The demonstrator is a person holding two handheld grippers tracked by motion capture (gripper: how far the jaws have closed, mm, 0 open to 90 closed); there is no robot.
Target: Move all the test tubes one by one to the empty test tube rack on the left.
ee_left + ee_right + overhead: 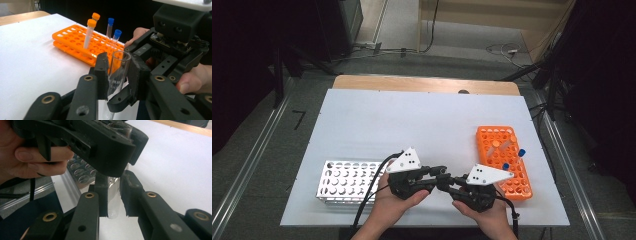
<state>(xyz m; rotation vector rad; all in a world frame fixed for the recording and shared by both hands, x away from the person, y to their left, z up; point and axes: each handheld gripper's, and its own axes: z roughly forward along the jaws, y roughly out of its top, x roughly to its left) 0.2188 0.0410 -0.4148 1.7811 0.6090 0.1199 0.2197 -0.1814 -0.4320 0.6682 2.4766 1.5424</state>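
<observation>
Glass test tube [119,72] (uncapped, clear) sits at the centre of the left gripper view, clamped between both pairs of jaws: the left gripper [439,176] is closed on it near the open rim, the right gripper [451,186] on its rounded lower end. Orange rack [504,161] with capped tubes lies at lower right of the high view, metal rack [346,181] at lower left.

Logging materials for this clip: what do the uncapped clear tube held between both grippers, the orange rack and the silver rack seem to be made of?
Uncapped clear tube: glass or hard clear plastic, hard to tell which; see-through, glossy, with printed marks. Orange perforated rack: moulded plastic by its even, opaque, slightly shiny colour. Silver perforated rack: apparently sheet metal, pale grey with a dull shine and punched round holes.
</observation>
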